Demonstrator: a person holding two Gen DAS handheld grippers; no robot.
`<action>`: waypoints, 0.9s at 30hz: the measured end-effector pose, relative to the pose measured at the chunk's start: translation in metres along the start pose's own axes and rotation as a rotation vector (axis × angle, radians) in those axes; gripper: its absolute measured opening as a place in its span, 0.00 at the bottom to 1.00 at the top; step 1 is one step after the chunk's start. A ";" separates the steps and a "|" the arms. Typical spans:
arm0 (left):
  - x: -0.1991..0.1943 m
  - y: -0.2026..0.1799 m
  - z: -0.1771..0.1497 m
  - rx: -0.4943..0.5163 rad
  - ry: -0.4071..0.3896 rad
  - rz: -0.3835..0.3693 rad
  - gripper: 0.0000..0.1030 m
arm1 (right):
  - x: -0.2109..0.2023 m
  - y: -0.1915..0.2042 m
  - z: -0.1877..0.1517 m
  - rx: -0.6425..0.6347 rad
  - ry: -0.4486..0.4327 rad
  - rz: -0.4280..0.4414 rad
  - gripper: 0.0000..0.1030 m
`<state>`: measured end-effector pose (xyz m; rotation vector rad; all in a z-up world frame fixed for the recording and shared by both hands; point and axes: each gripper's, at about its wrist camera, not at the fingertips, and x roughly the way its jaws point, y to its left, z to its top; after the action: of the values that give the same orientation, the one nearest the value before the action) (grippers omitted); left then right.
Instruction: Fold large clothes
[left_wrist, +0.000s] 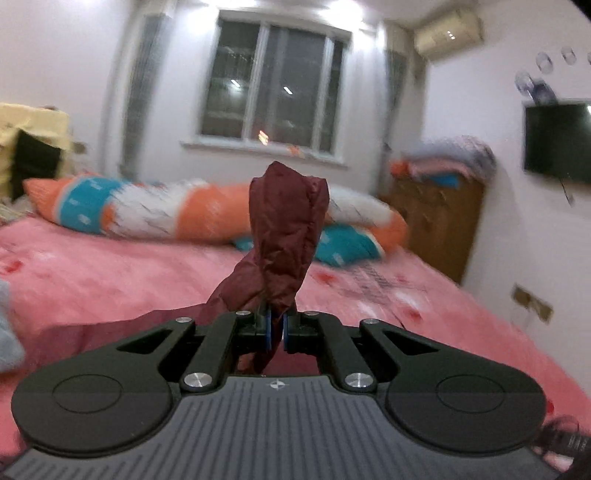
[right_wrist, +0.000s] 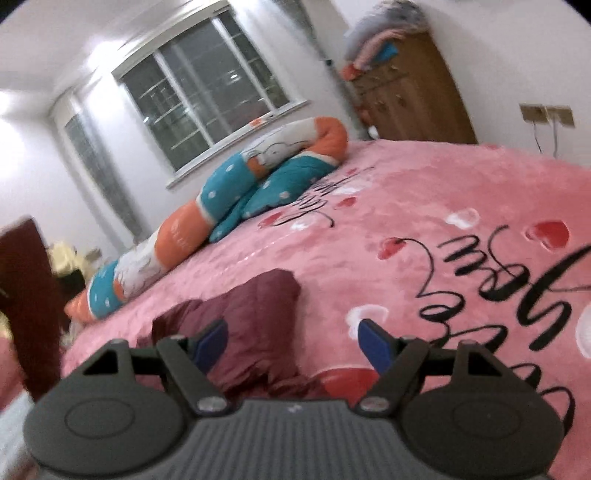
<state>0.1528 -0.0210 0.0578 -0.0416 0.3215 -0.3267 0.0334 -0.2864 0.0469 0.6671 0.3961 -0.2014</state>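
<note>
A dark maroon garment (left_wrist: 284, 236) sticks up in a bunched column from my left gripper (left_wrist: 275, 328), which is shut on a fold of it above the pink bed; more maroon cloth trails down to the lower left. In the right wrist view another part of the maroon garment (right_wrist: 255, 314) lies crumpled on the pink bedspread (right_wrist: 424, 206). My right gripper (right_wrist: 291, 343) hovers over it, open, its blue pads wide apart with nothing pinched between them. A maroon strip (right_wrist: 26, 302) also hangs at the left edge of that view.
A long orange, teal and white pillow (left_wrist: 207, 210) lies across the far side of the bed under a window (left_wrist: 273, 85). A wooden cabinet (left_wrist: 439, 225) with folded textiles on top stands at the right. A wall TV (left_wrist: 557, 142) hangs beyond it.
</note>
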 end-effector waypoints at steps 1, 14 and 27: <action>0.009 -0.011 -0.010 0.014 0.026 -0.012 0.01 | 0.000 -0.003 0.002 0.011 -0.001 -0.003 0.75; 0.068 -0.060 -0.101 0.156 0.233 -0.014 0.05 | -0.003 -0.017 0.014 0.049 -0.005 0.024 0.75; 0.034 -0.071 -0.097 0.184 0.215 -0.055 0.54 | -0.004 -0.017 0.014 0.009 0.020 0.038 0.77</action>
<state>0.1302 -0.0984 -0.0375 0.1671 0.5023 -0.4149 0.0291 -0.3084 0.0490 0.6853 0.4019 -0.1606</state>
